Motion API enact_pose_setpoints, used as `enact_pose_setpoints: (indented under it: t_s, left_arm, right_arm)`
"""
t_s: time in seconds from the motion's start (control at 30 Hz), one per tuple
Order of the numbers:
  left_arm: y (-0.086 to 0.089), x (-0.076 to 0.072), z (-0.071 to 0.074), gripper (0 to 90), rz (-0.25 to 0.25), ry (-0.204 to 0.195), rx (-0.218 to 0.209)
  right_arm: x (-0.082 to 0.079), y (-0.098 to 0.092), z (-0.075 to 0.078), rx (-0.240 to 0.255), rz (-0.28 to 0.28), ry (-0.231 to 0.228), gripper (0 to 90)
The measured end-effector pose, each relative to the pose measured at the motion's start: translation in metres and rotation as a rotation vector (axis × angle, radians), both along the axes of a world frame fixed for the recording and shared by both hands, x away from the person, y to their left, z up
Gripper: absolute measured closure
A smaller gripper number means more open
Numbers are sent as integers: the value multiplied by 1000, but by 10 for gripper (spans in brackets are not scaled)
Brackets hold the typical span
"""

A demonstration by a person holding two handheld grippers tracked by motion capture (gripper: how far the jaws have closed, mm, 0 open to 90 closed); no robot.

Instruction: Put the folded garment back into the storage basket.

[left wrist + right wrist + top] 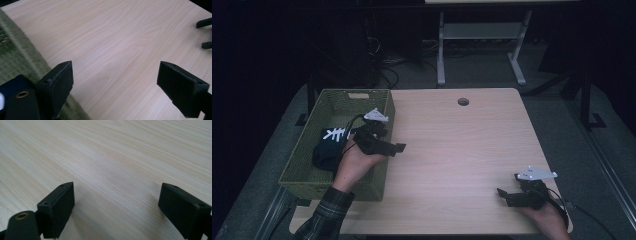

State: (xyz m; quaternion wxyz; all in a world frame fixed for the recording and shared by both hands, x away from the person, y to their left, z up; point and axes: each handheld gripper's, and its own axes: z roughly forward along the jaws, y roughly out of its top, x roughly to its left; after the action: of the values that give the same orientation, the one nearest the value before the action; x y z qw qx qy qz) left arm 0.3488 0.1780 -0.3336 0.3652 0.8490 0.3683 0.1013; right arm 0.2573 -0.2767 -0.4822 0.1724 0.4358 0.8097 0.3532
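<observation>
My left gripper (399, 147) hangs over the right rim of a green woven basket (337, 95) and points out across the wooden table (462, 145). Its jaws stand wide apart with nothing between them (115, 85). A dark blue cloth (324, 150) with a white fishbone print lies inside the basket, just behind that hand. My right gripper (504, 196) rests low near the table's front right corner, open and empty (116, 205), with bare wood (112, 150) under it. In the left gripper view, the right gripper (203, 33) shows far off at the top right.
The basket takes up the table's left side; its woven wall (15, 57) and a corner of the blue cloth (15, 82) sit beside my left jaw. A round cable hole (463, 101) lies near the far edge. A white desk frame (482, 45) stands beyond the table.
</observation>
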Motion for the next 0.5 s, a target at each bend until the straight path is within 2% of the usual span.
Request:
enact_pose_setpoints:
  t_s: [0.23,0.3,0.5]
  left_arm:
    - [-25,-6,-11,133,-54,17,-22]
    - [-33,-9,-13,133,-73,10,-11]
    - [-54,-16,-25,132,-120,9,-21]
  right_arm:
    - [0,0,0,0,-1,1,128]
    - [0,0,0,0,0,0,128]
    - [0,0,0,0,0,0,127]
